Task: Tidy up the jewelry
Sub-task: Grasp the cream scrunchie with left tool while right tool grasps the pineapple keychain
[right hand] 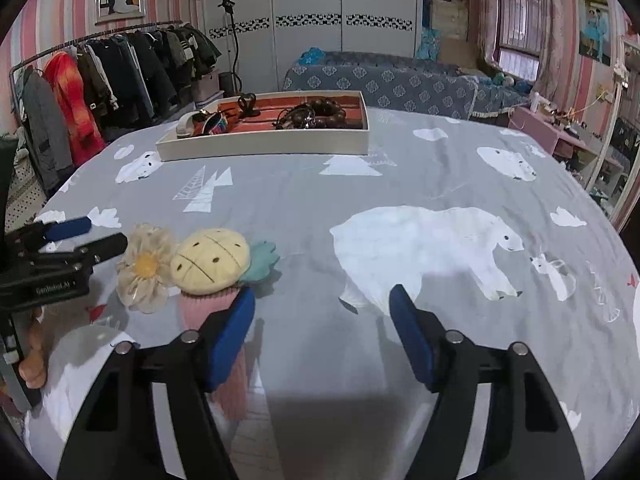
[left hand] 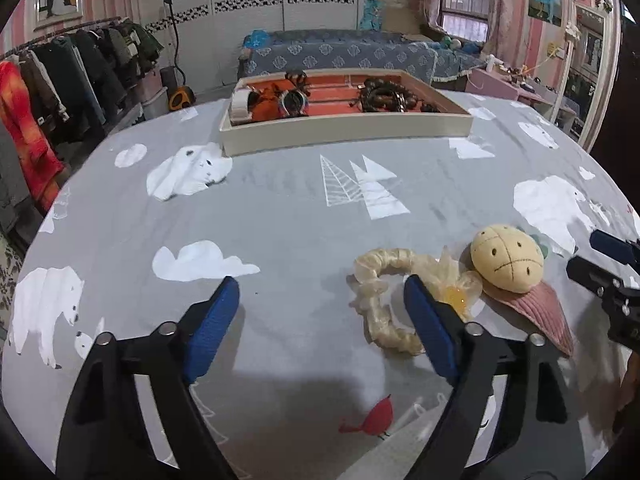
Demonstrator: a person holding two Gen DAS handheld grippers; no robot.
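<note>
A cream tray (left hand: pixel 344 132) with an orange lining stands at the far side of the table and holds dark bead bracelets (left hand: pixel 384 96) and other pieces; it also shows in the right wrist view (right hand: pixel 264 146). A cream scrunchie with a flower (left hand: pixel 384 300) lies near me, beside a yellow plush pineapple on a pink band (left hand: pixel 506 260). My left gripper (left hand: pixel 322 312) is open, its right finger over the scrunchie. My right gripper (right hand: pixel 322 320) is open and empty, just right of the pineapple (right hand: pixel 212 260) and flower (right hand: pixel 146 266).
The table has a grey cloth with polar bears (right hand: pixel 424 248). A clothes rack (left hand: pixel 60 76) stands at the left, a blue sofa (left hand: pixel 344 52) behind the table. The right gripper shows at the right edge of the left wrist view (left hand: pixel 592 258).
</note>
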